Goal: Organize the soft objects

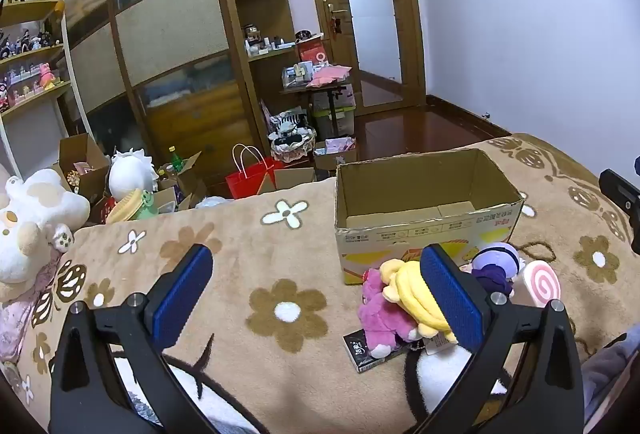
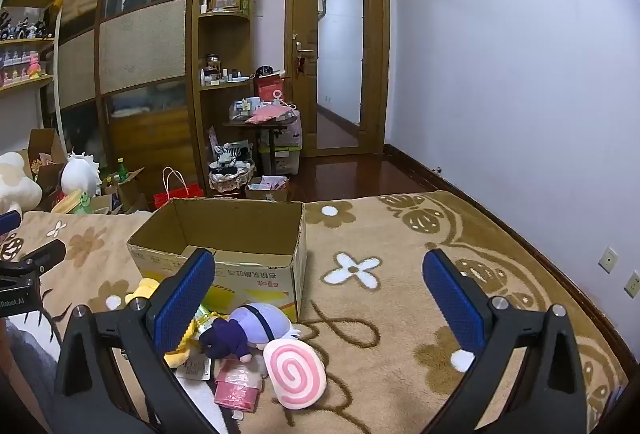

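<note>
Plush toys (image 2: 248,330) heaped beside empty cardboard box (image 2: 240,234) for loading, left gripper (image 1: 316,290) and right gripper (image 2: 320,298) both spread, holding nothing.

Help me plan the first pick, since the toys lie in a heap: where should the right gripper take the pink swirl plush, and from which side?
Grip the pink swirl plush across its flat disc, coming from above on its right, blanket-side edge. It lies flat at the heap's outer end, with the purple-haired doll against its left, so that edge looks freest. The right gripper is already open.
</note>
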